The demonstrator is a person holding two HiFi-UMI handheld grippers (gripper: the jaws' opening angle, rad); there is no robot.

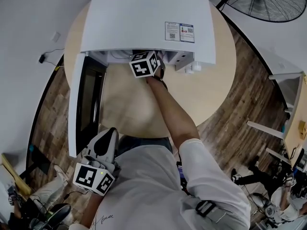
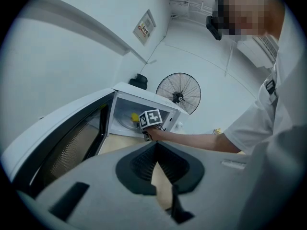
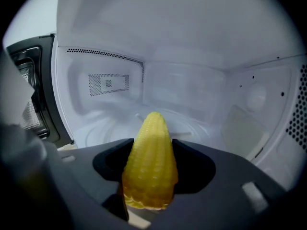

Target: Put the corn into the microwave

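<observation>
**Corn**: one yellow cob, gripped at its thicker half by the right tongs, one jaw pressed on each flank. Its long axis runs along the line the tongs point. The tapered tip faces forward towards the back wall of the cavity, and the blunt end faces the camera. It sits inside the open microwave, over the round turntable; whether it touches the turntable cannot be told.

**Microwave:** white, standing on a round, pale wooden worktop. Its door is swung fully out to the left side.

**Left tongs**: clenched tip to tip with nothing between them, held low near the person's body, well apart from the microwave and pointing towards it.

**Background:** a standing fan beyond the worktop.
</observation>
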